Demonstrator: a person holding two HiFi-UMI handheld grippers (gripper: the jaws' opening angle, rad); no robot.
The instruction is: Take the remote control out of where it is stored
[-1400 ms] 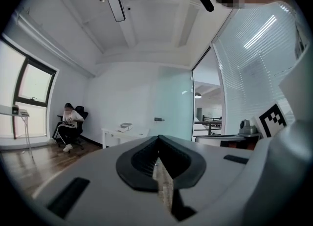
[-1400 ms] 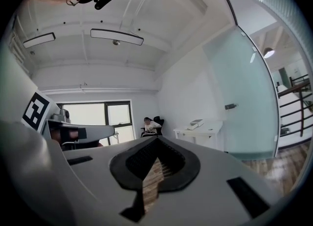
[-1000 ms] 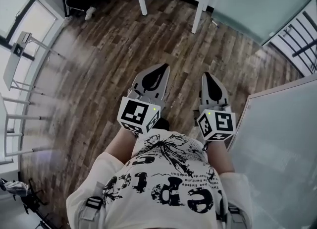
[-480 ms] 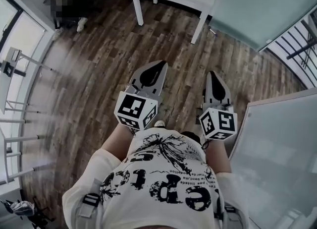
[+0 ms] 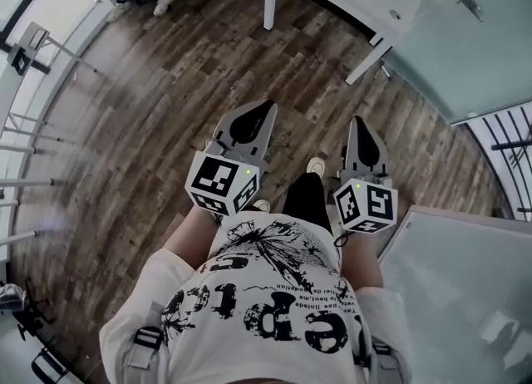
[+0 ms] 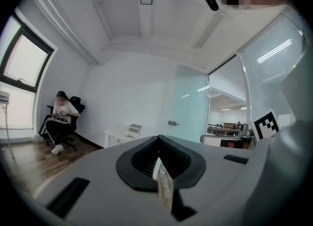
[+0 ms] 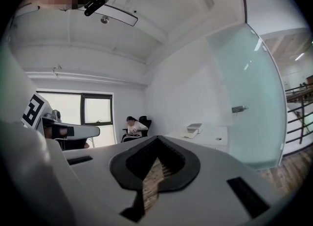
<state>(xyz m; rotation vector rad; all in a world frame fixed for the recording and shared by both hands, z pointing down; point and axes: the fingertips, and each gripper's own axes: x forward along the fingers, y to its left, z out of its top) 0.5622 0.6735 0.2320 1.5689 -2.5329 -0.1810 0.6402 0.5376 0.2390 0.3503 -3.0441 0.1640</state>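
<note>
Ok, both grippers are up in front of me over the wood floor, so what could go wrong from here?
No remote control or storage is in view, so you could head the wrong way. The left gripper and right gripper are both shut and empty; open the fingers before any grasp. The white surface is close beside the right gripper and could get bumped.

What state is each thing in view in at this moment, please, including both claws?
left claw: shut, nothing between its jaws.
right claw: shut, nothing between its jaws.
white table: standing upright on the wood floor.
person: seated on a black chair.
remote control: not in view.
</note>
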